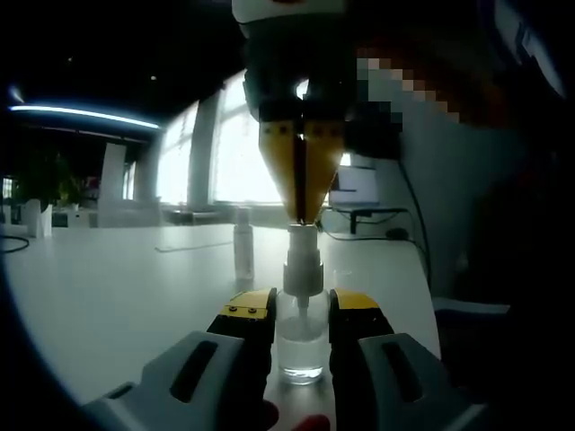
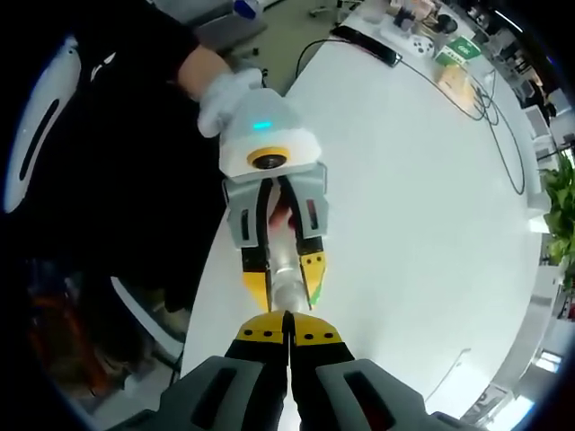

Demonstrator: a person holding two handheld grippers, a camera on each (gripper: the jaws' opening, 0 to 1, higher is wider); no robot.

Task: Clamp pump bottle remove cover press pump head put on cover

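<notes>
A clear pump bottle [image 1: 301, 352] stands upright on the white table [image 1: 135, 287], and my left gripper [image 1: 301, 310] is shut on its body. Its white pump head [image 1: 303, 244] rises between the jaws. My right gripper [image 1: 304, 215] comes down from above with its yellow fingers shut together, tips resting on top of the pump head. In the right gripper view, my right gripper [image 2: 287, 316] is shut just over the bottle [image 2: 287, 285], which the left gripper [image 2: 286, 269] clamps from the far side. A clear cover [image 1: 243, 247] stands on the table behind the bottle.
A person's gloved hand [image 2: 229, 94] holds the left gripper. The table edge [image 2: 211, 278] runs close to the bottle on the person's side. Cables [image 2: 503, 135], a green box [image 2: 463, 47] and small items lie at the far end. A monitor [image 1: 357, 189] stands at the back.
</notes>
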